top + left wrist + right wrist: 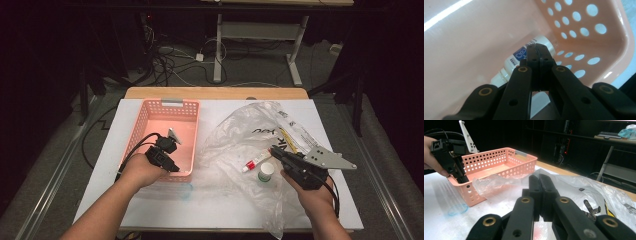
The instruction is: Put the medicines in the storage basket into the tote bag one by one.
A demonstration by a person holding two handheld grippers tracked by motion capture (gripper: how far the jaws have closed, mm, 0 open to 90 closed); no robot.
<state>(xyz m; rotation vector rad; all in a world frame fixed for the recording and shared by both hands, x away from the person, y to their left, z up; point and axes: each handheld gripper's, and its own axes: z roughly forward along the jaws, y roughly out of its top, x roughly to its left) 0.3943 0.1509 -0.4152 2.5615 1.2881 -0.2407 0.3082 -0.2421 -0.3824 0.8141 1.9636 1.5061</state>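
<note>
A pink perforated basket [145, 116] stands on the left of the white table. My left gripper [173, 168] reaches down into the basket's near right corner, shut with nothing between its jaws [539, 47]. Just beyond the tips, a small white bottle [514, 59] with a blue label lies on its side on the basket floor [474, 45]. My right gripper [274, 149] rests on a crumpled clear plastic bag [235, 135] at the right, shut and empty [539, 178]. A white tube with a red cap [254, 161] and a small white jar with a green base [266, 173] lie on the bag beside it.
In the right gripper view the basket [499, 157] stands at the left with the left gripper [464, 179] at its near wall. A faint blue ring [185, 190] lies on the table in front of the basket. The wooden table edge [215, 93] runs along the back.
</note>
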